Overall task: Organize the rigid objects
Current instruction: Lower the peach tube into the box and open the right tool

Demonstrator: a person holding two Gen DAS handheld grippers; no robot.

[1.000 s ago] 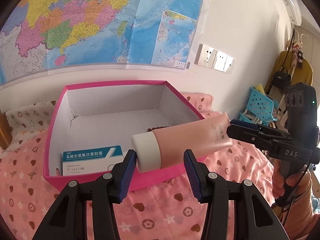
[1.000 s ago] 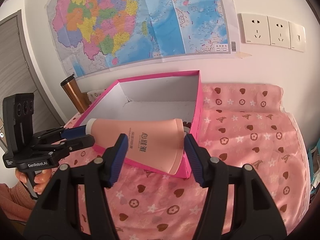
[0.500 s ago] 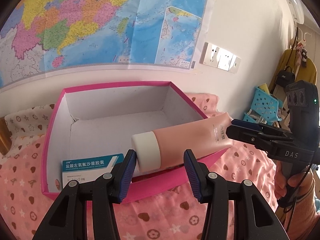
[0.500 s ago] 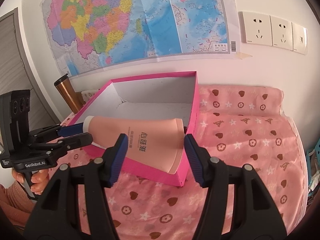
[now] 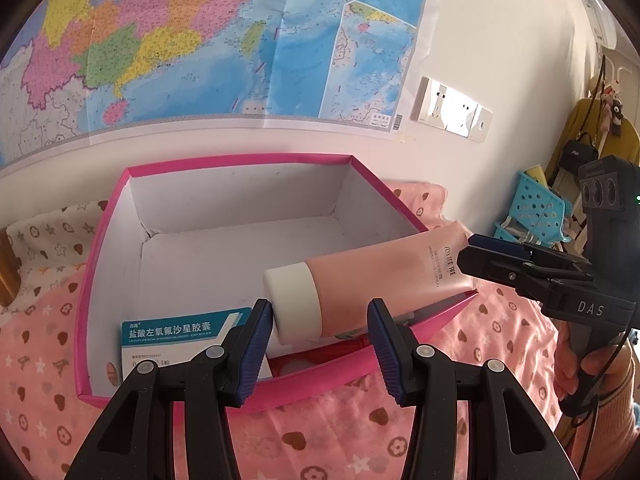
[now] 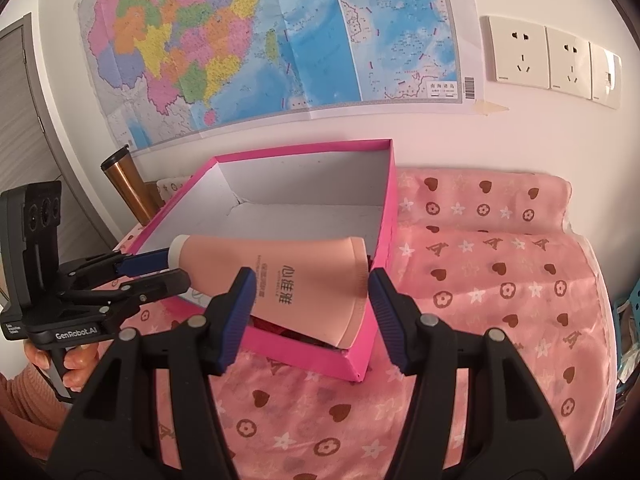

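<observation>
A pink lotion tube [image 5: 376,280] with a white cap hangs lengthwise over the front corner of the pink box [image 5: 240,158]. My left gripper [image 5: 320,334] is shut on the cap end. My right gripper [image 6: 310,304] is shut on the flat crimped end of the tube [image 6: 304,280]. In the right wrist view the left gripper [image 6: 160,270] shows at the cap. In the left wrist view the right gripper [image 5: 470,256] shows at the crimped end. A white and teal medicine carton [image 5: 176,332] lies inside the box at its front left.
The box [image 6: 384,208] sits on a pink heart-and-star cloth [image 6: 500,280]. Something red [image 5: 344,350] lies in the box under the tube. A copper flask [image 6: 128,184] stands left of the box. A map and sockets [image 6: 552,56] hang on the wall behind. A blue basket [image 5: 536,208] stands at the right.
Both grippers have carried the tube forward, further over the box. More of the box's inside shows, along with the red item under the tube.
</observation>
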